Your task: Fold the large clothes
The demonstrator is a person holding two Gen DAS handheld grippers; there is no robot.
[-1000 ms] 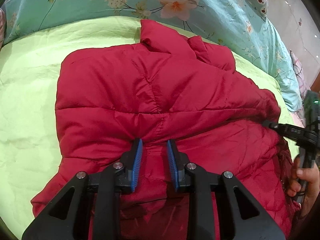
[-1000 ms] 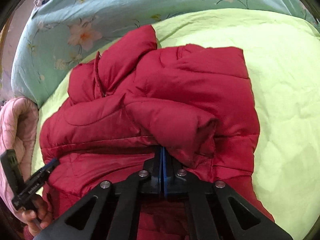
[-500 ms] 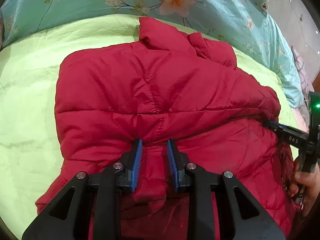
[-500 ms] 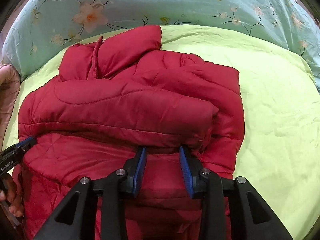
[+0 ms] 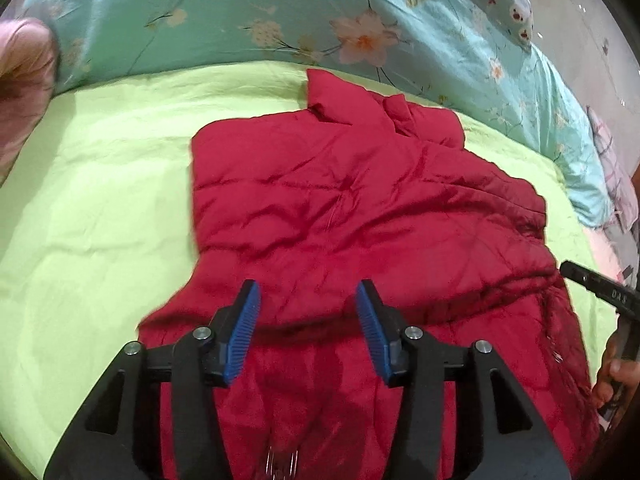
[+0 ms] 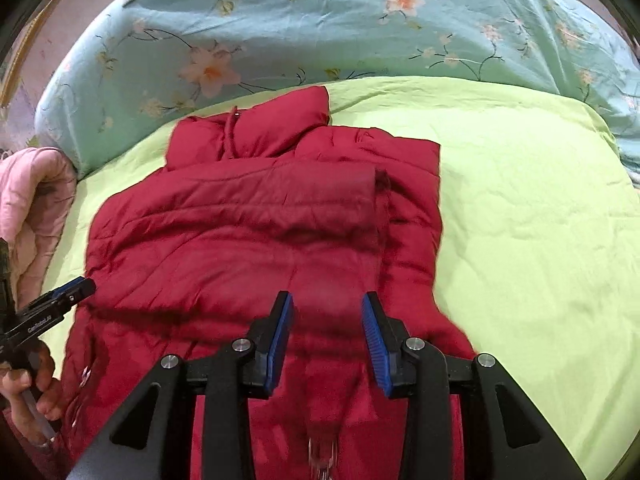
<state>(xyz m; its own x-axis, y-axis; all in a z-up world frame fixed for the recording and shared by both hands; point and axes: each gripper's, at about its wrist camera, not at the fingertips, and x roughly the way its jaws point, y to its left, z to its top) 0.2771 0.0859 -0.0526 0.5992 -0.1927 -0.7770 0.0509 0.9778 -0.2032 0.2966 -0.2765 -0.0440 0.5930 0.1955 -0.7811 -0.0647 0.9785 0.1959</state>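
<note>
A red quilted puffer jacket (image 5: 360, 208) lies on the lime-green bed cover (image 5: 100, 200), collar at the far end, with a sleeve folded across its body (image 6: 280, 204). My left gripper (image 5: 308, 292) is open and empty, held just above the jacket's near part. My right gripper (image 6: 327, 304) is open and empty too, above the jacket's near part below the folded sleeve. The right gripper shows at the right edge of the left wrist view (image 5: 596, 284). The left gripper shows at the left edge of the right wrist view (image 6: 60, 300).
A teal floral quilt (image 6: 360, 28) is bunched along the far side of the bed. A pink padded garment (image 6: 28, 208) lies at the left in the right wrist view. Bare green cover (image 6: 540, 240) lies to the right of the jacket.
The right gripper opened and let go of the sleeve, which now lies flat across the jacket. Both grippers pulled back and up from the jacket, and the left jaws opened wider.
</note>
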